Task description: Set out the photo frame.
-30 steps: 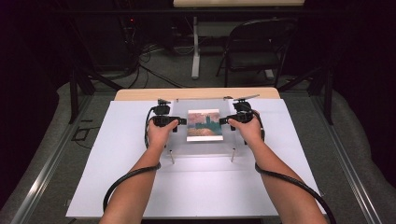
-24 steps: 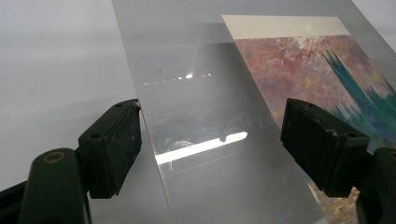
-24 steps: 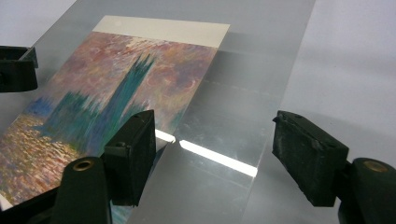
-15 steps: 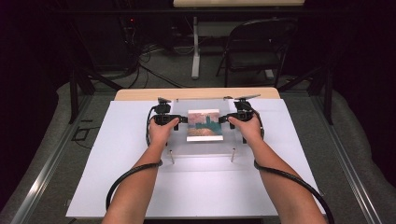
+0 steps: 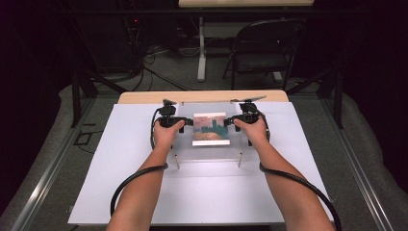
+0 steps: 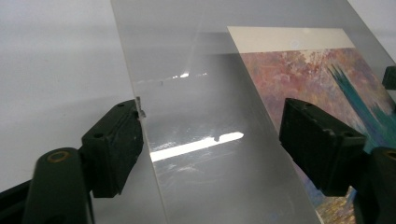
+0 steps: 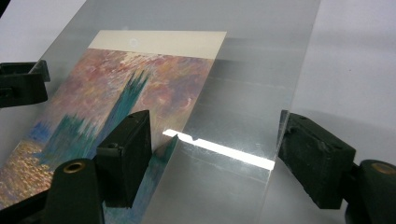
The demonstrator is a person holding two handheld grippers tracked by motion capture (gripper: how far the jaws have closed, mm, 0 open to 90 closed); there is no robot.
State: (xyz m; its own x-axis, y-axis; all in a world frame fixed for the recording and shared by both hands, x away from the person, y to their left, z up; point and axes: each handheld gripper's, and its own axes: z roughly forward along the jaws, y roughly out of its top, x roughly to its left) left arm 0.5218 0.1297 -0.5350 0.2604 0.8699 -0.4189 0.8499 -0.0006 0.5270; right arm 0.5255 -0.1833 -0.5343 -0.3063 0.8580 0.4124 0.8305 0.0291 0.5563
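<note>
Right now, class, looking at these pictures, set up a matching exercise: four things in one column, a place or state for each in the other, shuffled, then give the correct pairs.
Things:
1. painted picture
2. clear sheet
3. folding chair
4. left gripper

Places or states:
A. on the floor beyond the table
B. lies between the two grippers, seen through a transparent panel
C. jaws apart, one on each side of the panel's edge
D. transparent, with a bright glare streak

Pairs: 1-B, 2-D, 3-A, 4-C

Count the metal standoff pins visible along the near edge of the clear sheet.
2: left pin by the left forearm, right pin by the right forearm. Others may sit hidden under the hands.
</note>
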